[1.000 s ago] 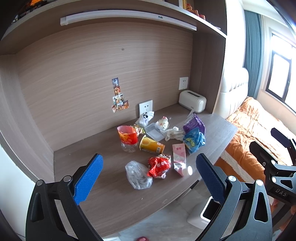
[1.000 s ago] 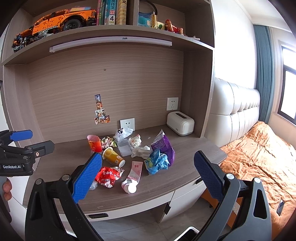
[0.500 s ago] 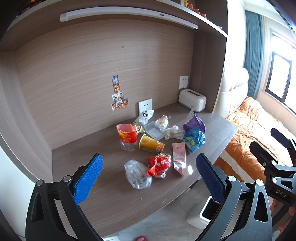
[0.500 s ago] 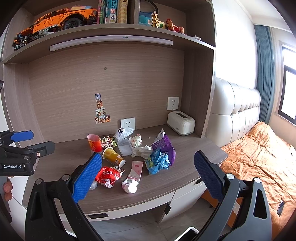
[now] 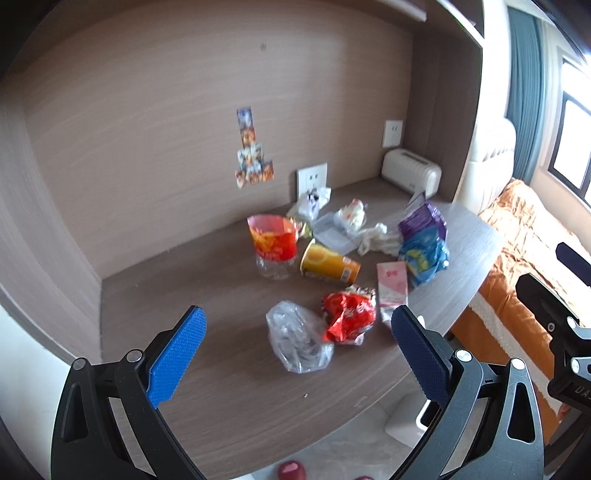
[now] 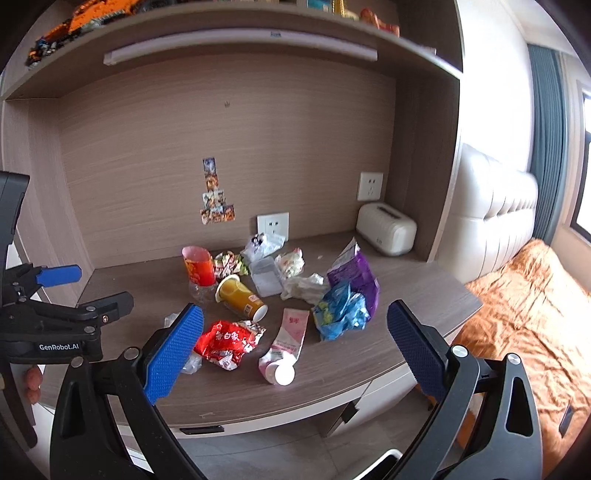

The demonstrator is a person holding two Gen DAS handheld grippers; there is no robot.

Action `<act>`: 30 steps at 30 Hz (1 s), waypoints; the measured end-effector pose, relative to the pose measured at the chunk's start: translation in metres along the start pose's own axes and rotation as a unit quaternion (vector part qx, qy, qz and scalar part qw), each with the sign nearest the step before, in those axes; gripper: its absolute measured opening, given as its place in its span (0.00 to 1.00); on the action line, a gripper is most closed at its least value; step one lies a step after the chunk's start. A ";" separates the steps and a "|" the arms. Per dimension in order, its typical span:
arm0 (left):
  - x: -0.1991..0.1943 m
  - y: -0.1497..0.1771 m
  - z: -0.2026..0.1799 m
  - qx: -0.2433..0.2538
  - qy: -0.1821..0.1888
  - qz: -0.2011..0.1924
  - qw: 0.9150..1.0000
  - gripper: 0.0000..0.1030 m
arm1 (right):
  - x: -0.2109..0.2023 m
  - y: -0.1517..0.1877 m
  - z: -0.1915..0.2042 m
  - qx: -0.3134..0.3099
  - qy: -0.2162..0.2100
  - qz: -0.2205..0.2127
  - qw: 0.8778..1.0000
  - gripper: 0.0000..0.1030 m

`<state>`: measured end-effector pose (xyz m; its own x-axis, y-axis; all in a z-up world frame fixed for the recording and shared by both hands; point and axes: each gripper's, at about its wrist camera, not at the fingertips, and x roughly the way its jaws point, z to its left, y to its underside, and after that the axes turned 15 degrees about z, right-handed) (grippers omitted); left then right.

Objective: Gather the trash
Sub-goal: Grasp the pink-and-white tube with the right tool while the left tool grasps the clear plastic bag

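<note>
Trash lies on the wooden desk (image 5: 236,398): a clear plastic bag (image 5: 297,338), a red wrapper (image 5: 347,314), a pink carton (image 5: 391,288), an orange cup (image 5: 328,264) on its side, a red cup (image 5: 273,238), blue and purple bags (image 5: 424,236). My left gripper (image 5: 295,354) is open and empty, just above the clear bag. My right gripper (image 6: 291,343) is open and empty, in front of the desk, framing the red wrapper (image 6: 227,339) and pink carton (image 6: 290,332).
A white toaster (image 6: 386,229) stands at the back right of the desk. A white bin (image 5: 406,421) sits on the floor below the desk edge. A bed with an orange cover (image 6: 524,306) is to the right. A shelf (image 6: 236,22) hangs overhead.
Both grippers have moved forward and tilted down toward the desk; the trash looks closer and lower shelves leave the left view. Nothing was grasped.
</note>
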<state>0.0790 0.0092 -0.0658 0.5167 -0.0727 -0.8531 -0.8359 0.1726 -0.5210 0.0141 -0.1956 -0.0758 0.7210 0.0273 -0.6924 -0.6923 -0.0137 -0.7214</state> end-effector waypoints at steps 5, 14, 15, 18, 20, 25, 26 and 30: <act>0.044 -0.007 0.013 -0.004 -0.007 0.020 1.000 0.96 | 0.049 0.006 0.002 0.024 -0.003 0.021 0.999 0.96; 0.125 -0.008 0.024 0.010 -0.013 0.050 0.999 0.96 | 0.142 0.039 0.010 0.060 0.017 0.057 0.996 0.96; 0.133 -0.007 0.026 0.011 -0.008 0.053 0.999 0.96 | 0.151 0.043 0.010 0.063 0.021 0.063 0.996 0.96; 0.150 -0.008 0.026 0.023 -0.012 0.055 0.998 0.96 | 0.172 0.053 0.012 0.063 0.033 0.074 0.995 0.96; 0.160 -0.008 0.024 0.037 -0.017 0.054 0.998 0.96 | 0.181 0.056 0.013 0.060 0.038 0.080 0.994 0.90; 0.176 -0.008 0.023 0.045 0.003 0.058 0.997 0.87 | 0.198 0.062 0.010 0.068 0.031 0.078 0.994 0.76; 0.179 -0.008 0.023 0.046 0.018 0.063 0.997 0.81 | 0.200 0.062 0.010 0.069 0.029 0.077 0.994 0.65; 0.186 -0.004 0.014 0.069 0.037 0.063 0.995 0.41 | 0.205 0.063 0.014 0.064 0.026 0.073 0.995 0.48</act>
<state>0.1811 0.0086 -0.2219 0.3908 -0.1131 -0.9135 -0.8572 0.3170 -0.4059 0.1172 -0.1769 -0.2630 0.6099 -0.0182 -0.7923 -0.7859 0.1149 -0.6076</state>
